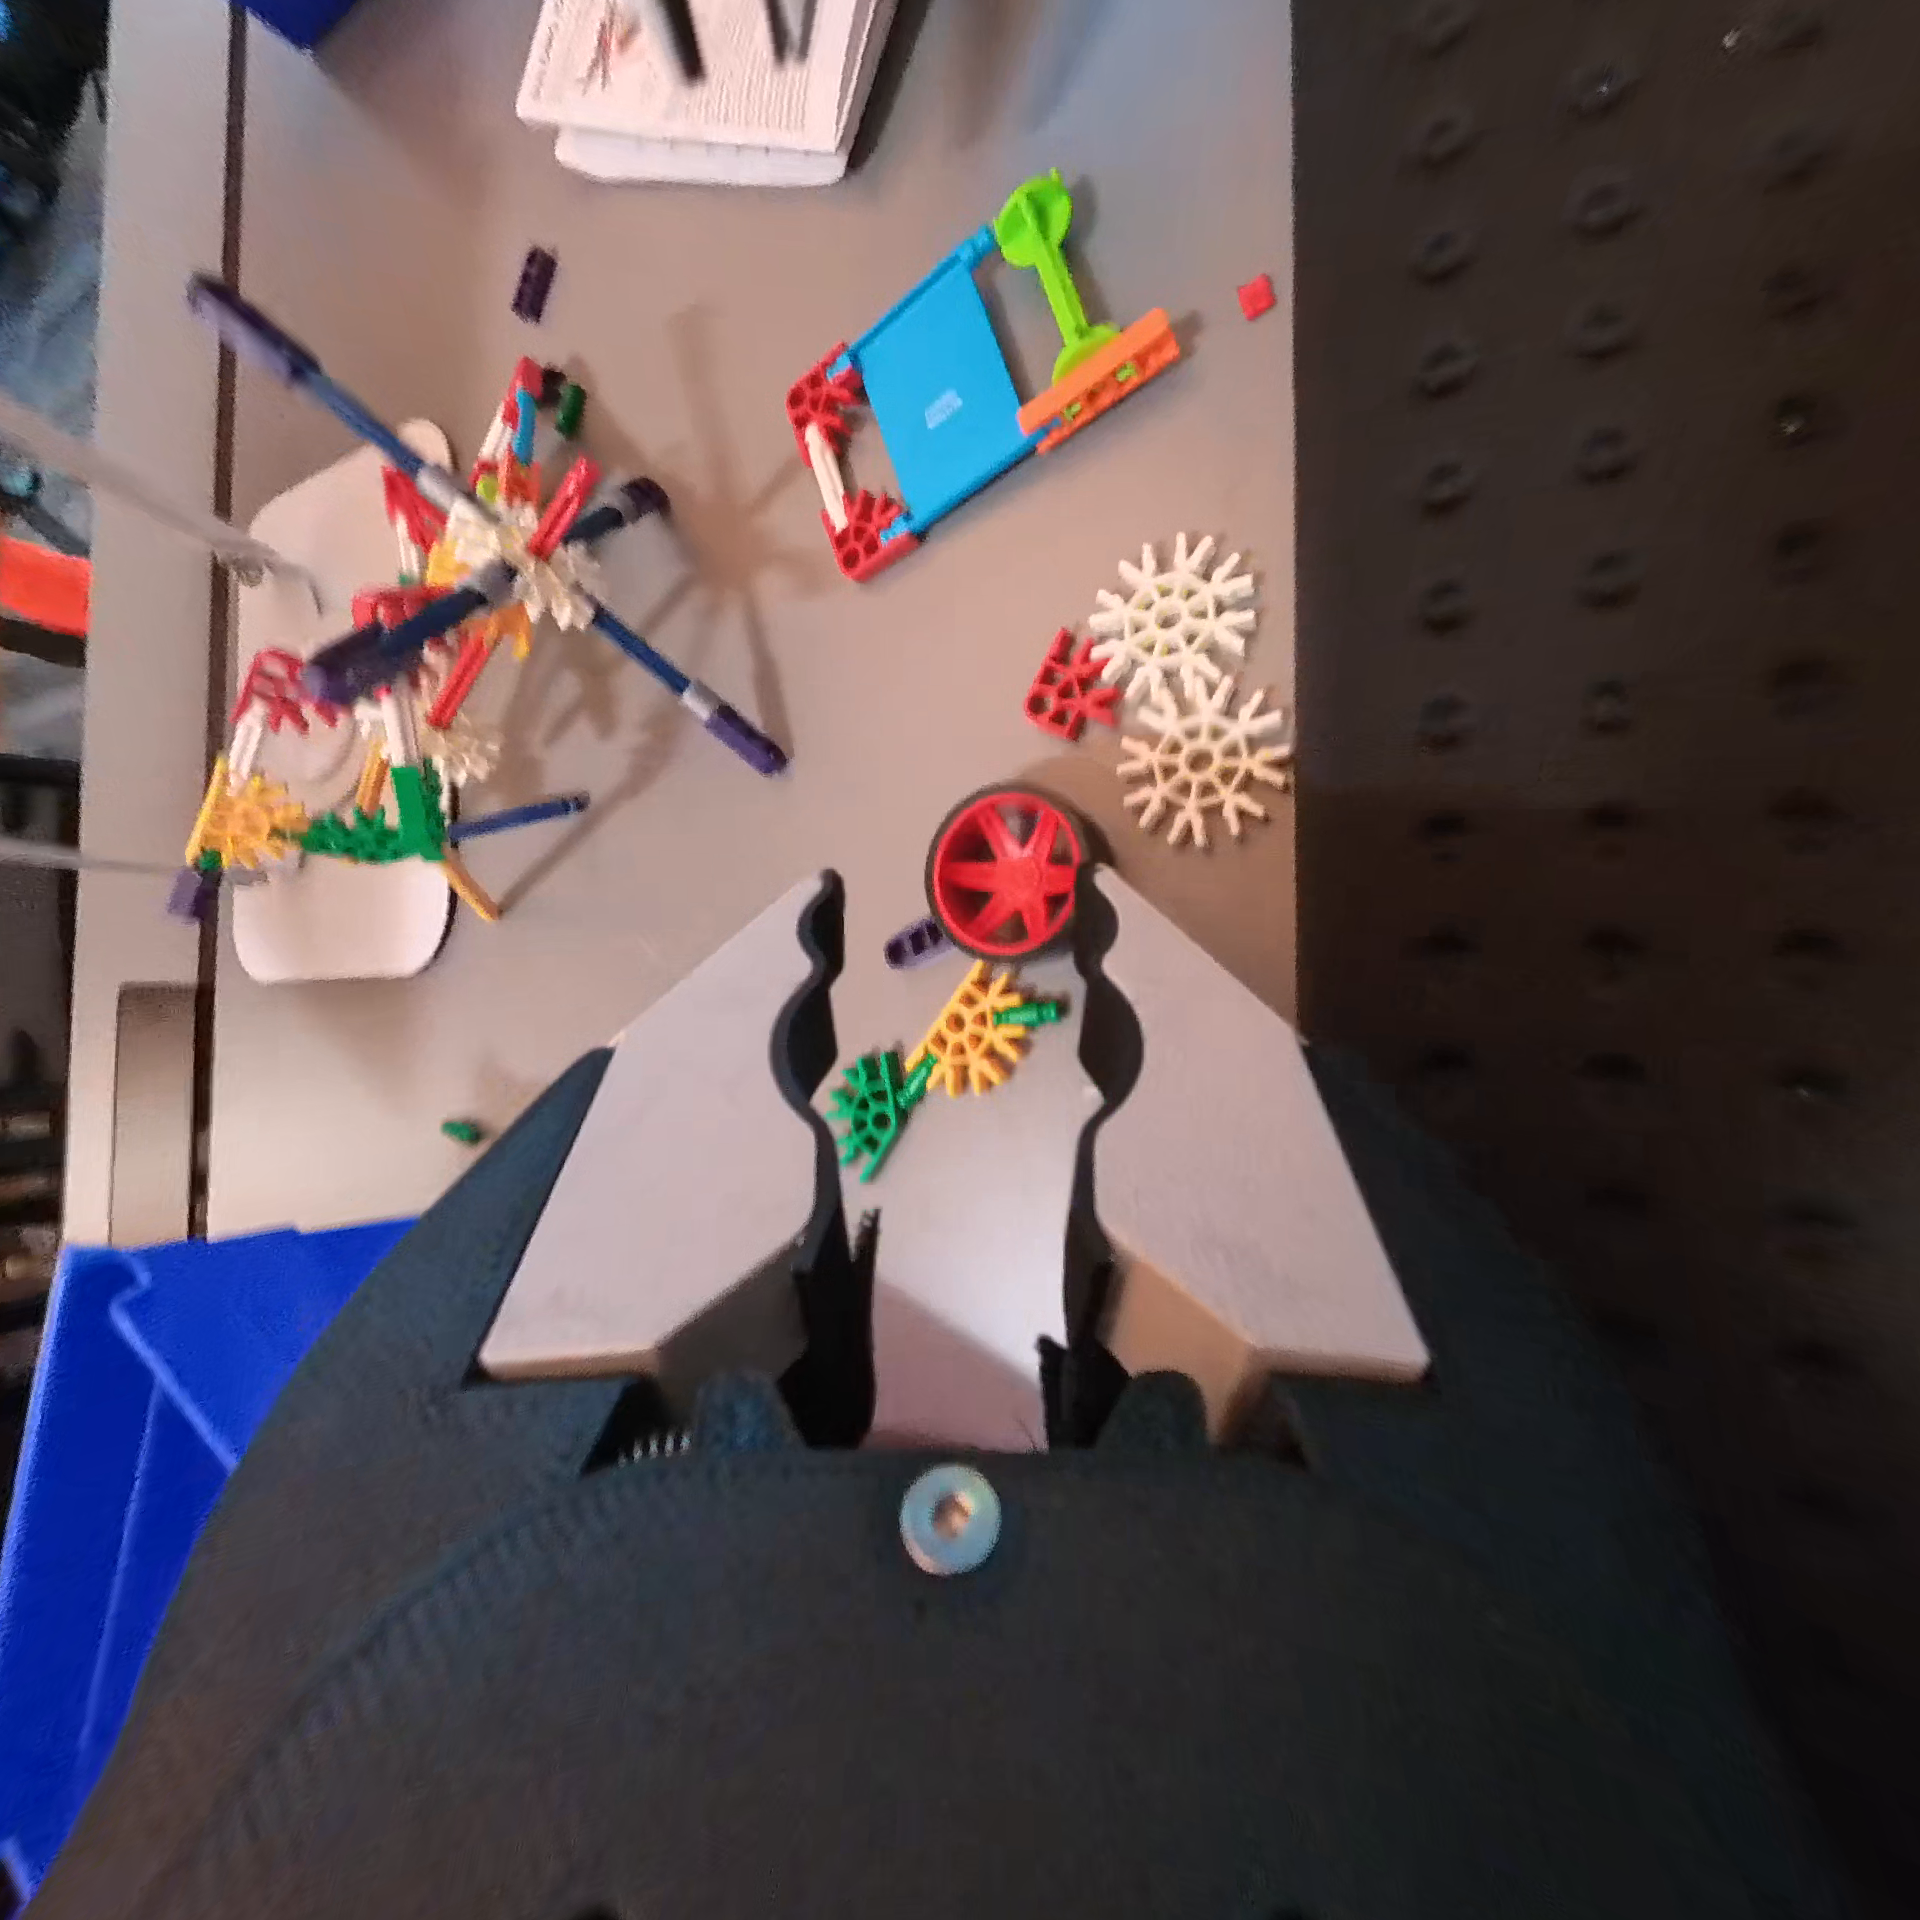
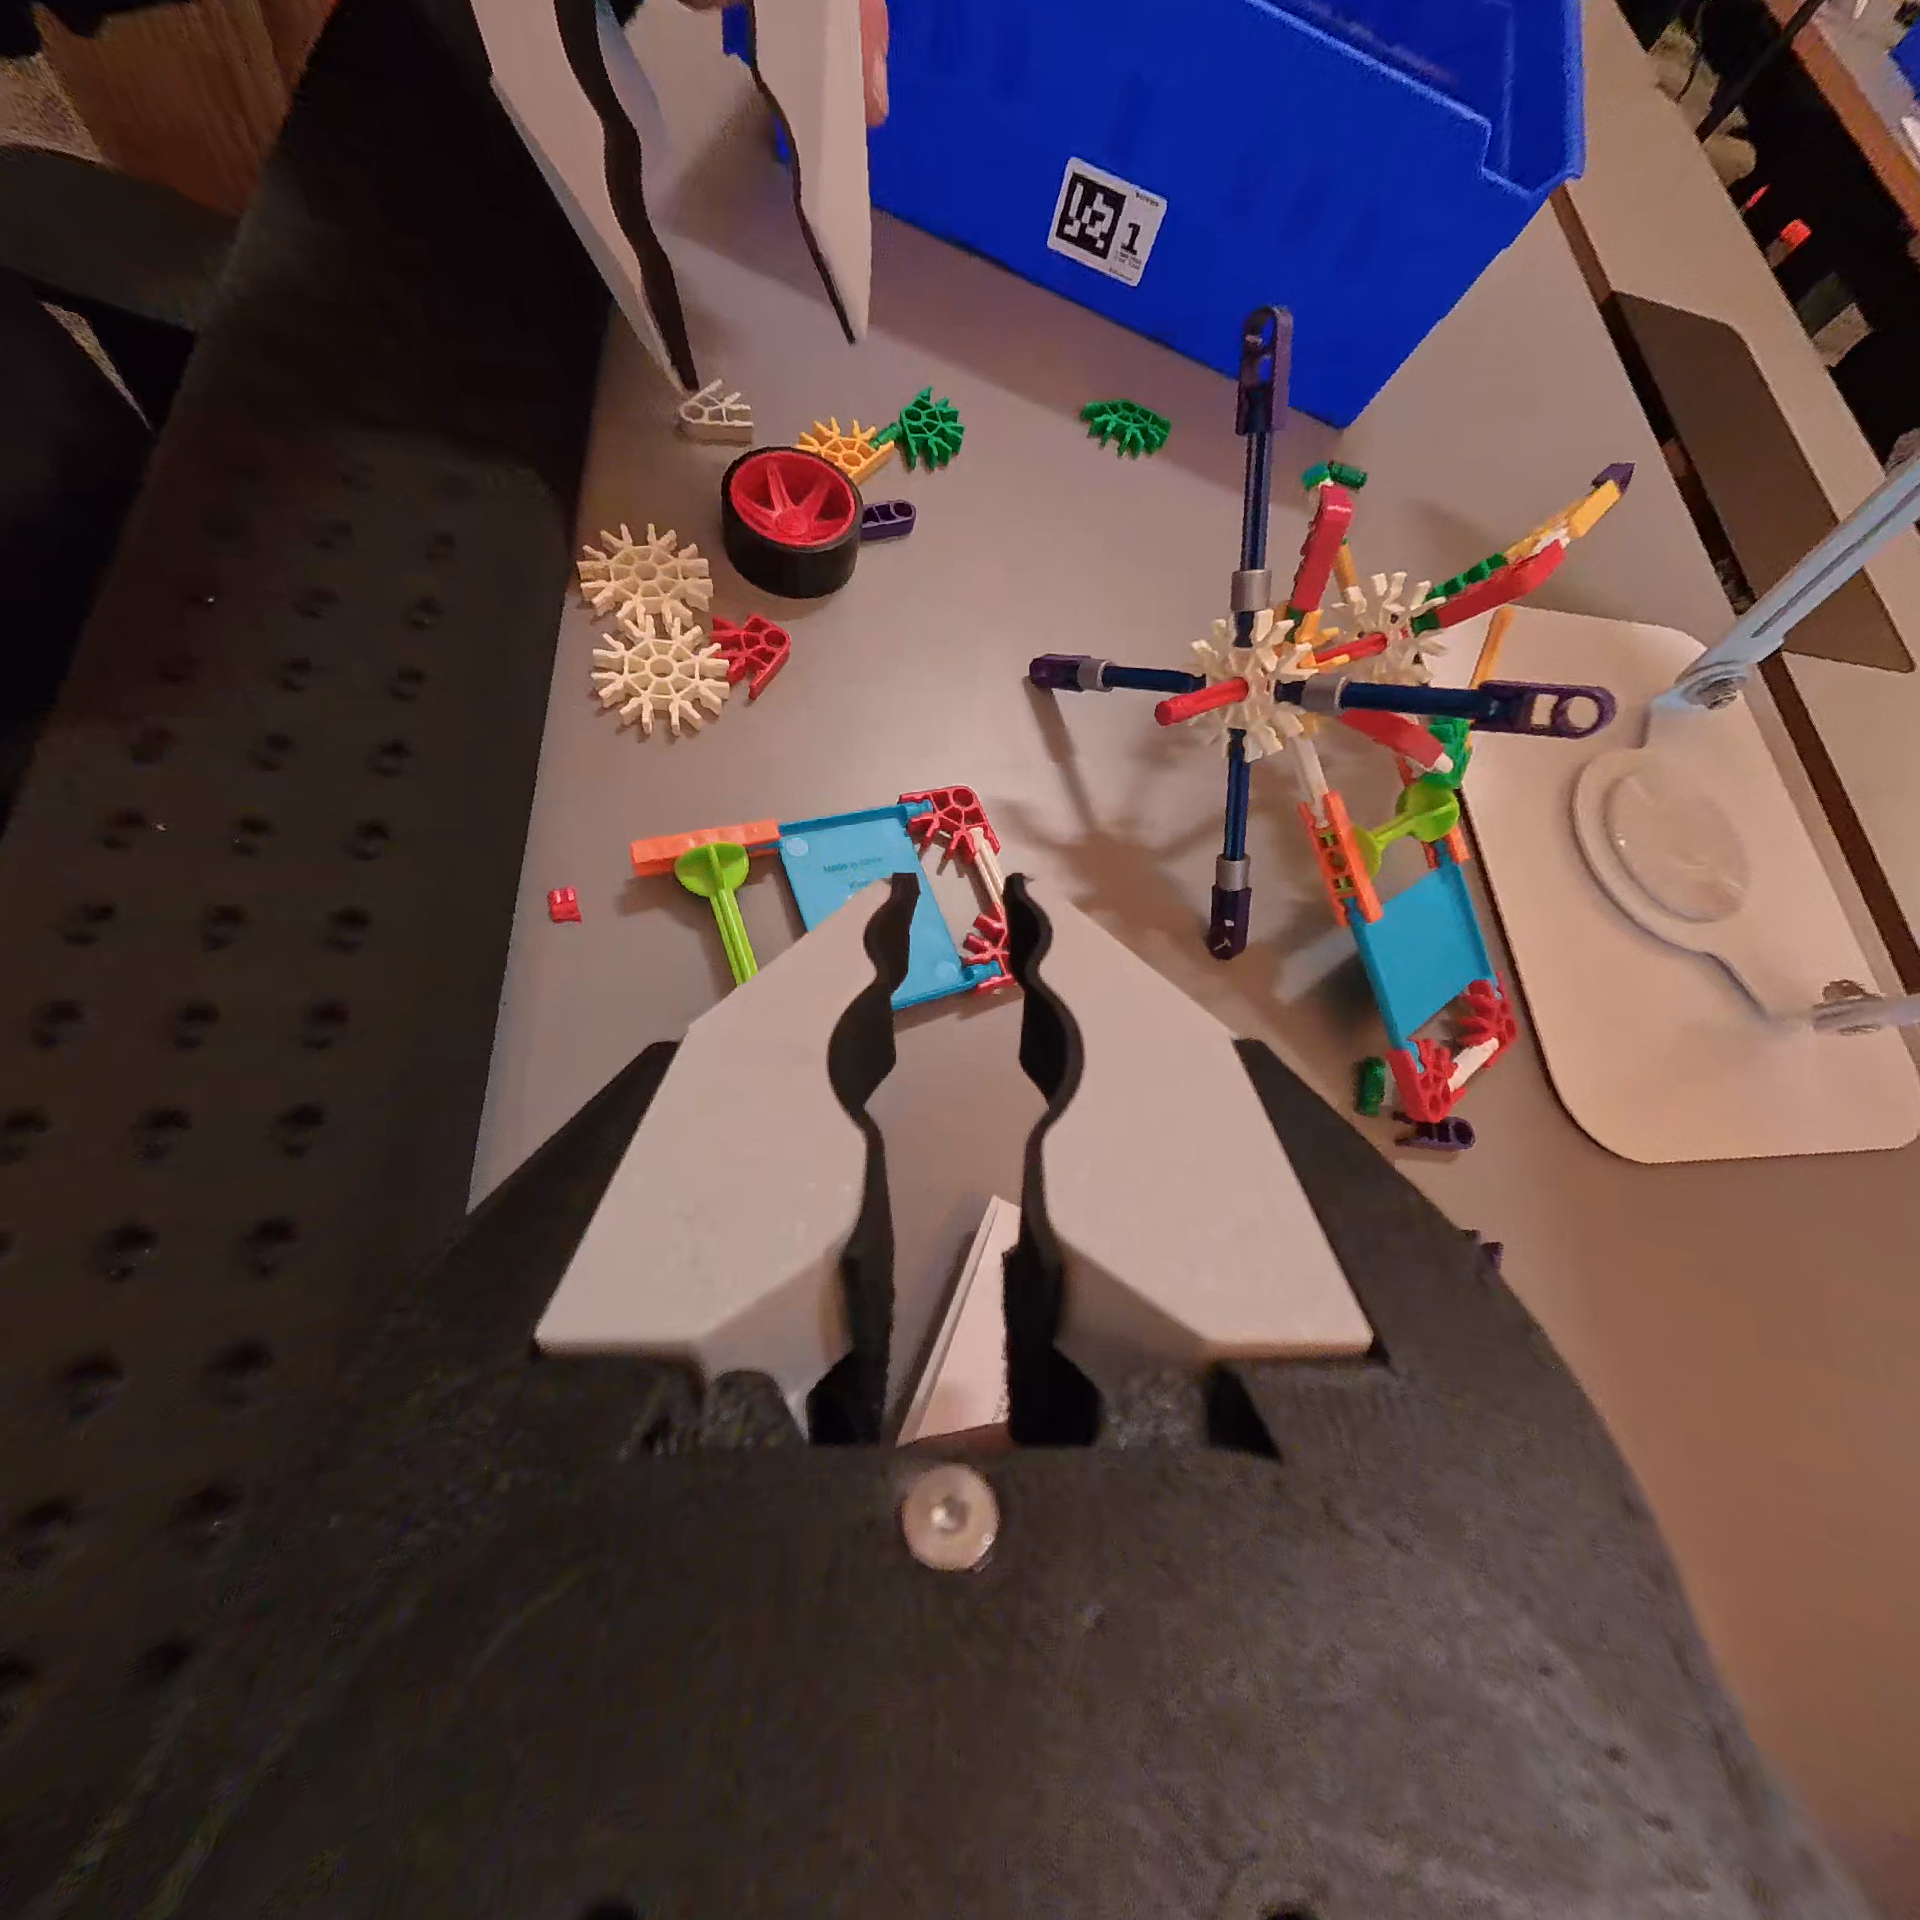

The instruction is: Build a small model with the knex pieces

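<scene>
My left gripper (image 1: 966,894) is open and empty, its tips on either side of a red wheel with a black tyre (image 1: 1006,871) on the grey table. A yellow connector (image 1: 971,1029) joined to a green one (image 1: 873,1112) and a small purple piece (image 1: 914,940) lie between the fingers. In the right wrist view the left gripper (image 2: 769,353) hangs above the wheel (image 2: 795,520). My right gripper (image 2: 958,888) is narrowly open and empty, over a flat frame with a blue panel (image 2: 831,868), red corners and a lime axle.
A windmill-like rod model (image 2: 1257,675) stands partly on a white board (image 2: 1714,1039). Two white snowflake connectors (image 2: 655,623) and a red connector (image 2: 753,649) lie by a black pegboard (image 2: 260,831). A blue bin (image 2: 1247,156) stands behind. A small red piece (image 2: 563,904) lies loose. My hands' fingertips stand some 15 centimetres from each other. To the wheel (image 2: 795,520): left tips about 4 centimetres, right tips about 15 centimetres. The left camera catches it too, in the left wrist view (image 1: 992,810).
</scene>
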A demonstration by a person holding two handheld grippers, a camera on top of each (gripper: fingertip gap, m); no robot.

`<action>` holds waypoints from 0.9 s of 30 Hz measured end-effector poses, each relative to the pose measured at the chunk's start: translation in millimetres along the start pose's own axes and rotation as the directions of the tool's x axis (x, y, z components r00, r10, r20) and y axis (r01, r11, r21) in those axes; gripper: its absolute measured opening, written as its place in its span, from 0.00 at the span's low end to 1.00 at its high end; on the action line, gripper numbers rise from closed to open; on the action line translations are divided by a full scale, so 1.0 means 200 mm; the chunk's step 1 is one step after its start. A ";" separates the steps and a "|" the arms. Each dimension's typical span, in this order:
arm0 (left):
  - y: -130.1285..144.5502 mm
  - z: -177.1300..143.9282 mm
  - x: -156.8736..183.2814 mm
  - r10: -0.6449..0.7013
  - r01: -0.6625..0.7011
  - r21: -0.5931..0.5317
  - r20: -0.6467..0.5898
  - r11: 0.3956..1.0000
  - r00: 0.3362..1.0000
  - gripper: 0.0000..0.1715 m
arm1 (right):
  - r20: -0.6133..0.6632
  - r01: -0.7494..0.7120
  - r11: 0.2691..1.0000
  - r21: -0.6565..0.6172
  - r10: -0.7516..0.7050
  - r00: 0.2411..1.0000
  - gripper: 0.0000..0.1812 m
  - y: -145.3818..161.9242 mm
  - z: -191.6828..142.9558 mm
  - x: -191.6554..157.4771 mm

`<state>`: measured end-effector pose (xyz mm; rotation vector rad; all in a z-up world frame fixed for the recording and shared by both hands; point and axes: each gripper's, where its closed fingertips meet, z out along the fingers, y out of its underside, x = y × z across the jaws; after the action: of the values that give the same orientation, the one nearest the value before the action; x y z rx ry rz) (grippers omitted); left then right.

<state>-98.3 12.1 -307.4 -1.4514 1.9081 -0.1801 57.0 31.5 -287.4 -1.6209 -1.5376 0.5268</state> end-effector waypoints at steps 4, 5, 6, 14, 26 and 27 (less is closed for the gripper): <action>0.14 -0.08 -0.05 -0.059 0.064 -0.105 0.046 0.992 0.997 0.25 | -0.008 -0.014 1.000 -0.025 0.014 1.000 0.09 0.04 0.02 0.02; 0.18 -0.09 -0.05 -0.069 0.075 -0.141 0.049 0.987 0.996 0.25 | -0.005 -0.017 1.000 -0.026 0.017 1.000 0.09 0.04 0.02 0.02; 0.22 -0.10 -0.03 -0.080 0.085 -0.170 0.036 0.982 0.996 0.26 | -0.004 -0.018 0.999 -0.028 0.018 1.000 0.09 0.05 0.03 0.02; 0.33 -0.05 0.15 -0.109 0.077 -0.337 -0.076 0.938 0.991 0.21 | 0.005 -0.022 0.998 -0.061 0.022 1.000 0.08 0.09 0.06 0.01; 0.28 0.07 0.17 -0.123 0.101 -0.315 -0.049 0.944 0.991 0.00 | 0.013 -0.019 0.998 -0.065 0.020 1.000 0.07 0.10 0.06 0.01; 0.25 0.09 0.16 -0.119 0.103 -0.284 -0.040 0.953 0.992 0.03 | 0.012 -0.019 0.998 -0.063 0.020 1.000 0.07 0.10 0.06 0.01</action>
<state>-129.3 6.4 -360.9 -1.7603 1.9588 0.0003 59.9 38.7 -309.1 -1.6848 -1.5637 0.5044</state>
